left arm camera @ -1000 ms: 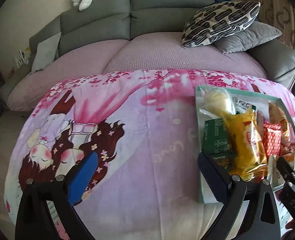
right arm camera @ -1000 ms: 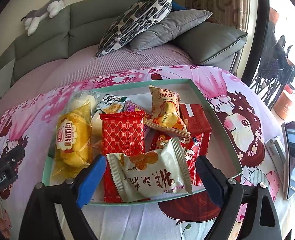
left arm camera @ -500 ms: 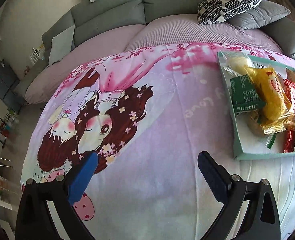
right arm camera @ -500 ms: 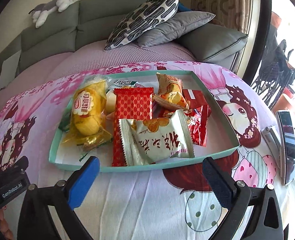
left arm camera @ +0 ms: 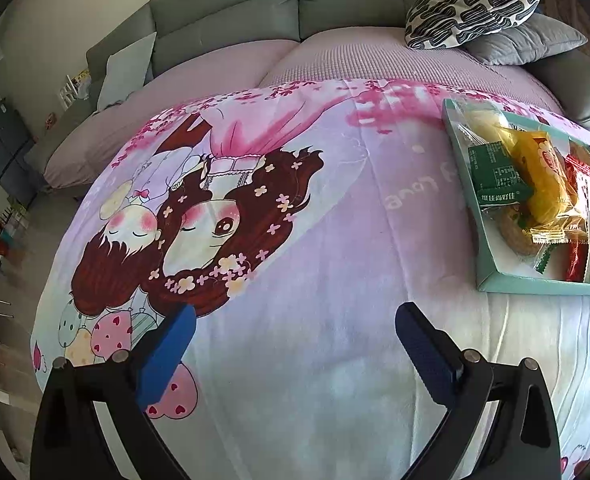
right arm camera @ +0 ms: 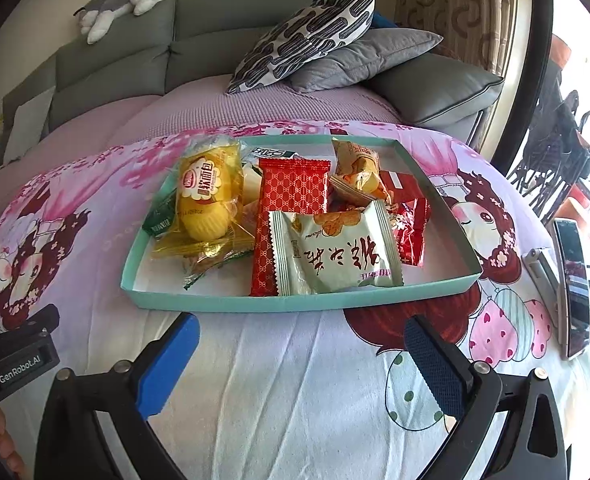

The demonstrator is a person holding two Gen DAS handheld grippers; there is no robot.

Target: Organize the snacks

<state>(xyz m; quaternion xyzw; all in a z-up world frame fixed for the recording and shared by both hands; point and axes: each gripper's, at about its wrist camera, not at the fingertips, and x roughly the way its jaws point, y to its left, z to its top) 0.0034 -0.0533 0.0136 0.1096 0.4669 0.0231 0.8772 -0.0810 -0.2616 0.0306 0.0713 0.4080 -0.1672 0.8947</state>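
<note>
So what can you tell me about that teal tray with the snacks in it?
The tray is a shallow rectangular box with low teal walls and a white floor, and looks like cardboard. It lies flat on the cartoon-print blanket, open-topped. Wrapped snacks are heaped across its middle: a yellow bread pack, a red packet and a pale green packet on top. Its corners are mostly bare. Nothing grips it.

I log: grey sofa (right arm camera: 215, 40) far, plush cat (right arm camera: 119, 4) on its backrest, patterned pillow (right arm camera: 307, 36) over grey pillow (right arm camera: 367, 58) right, cartoon blanket (left arm camera: 295, 240) near, bright window (right arm camera: 579, 80) far right.
</note>
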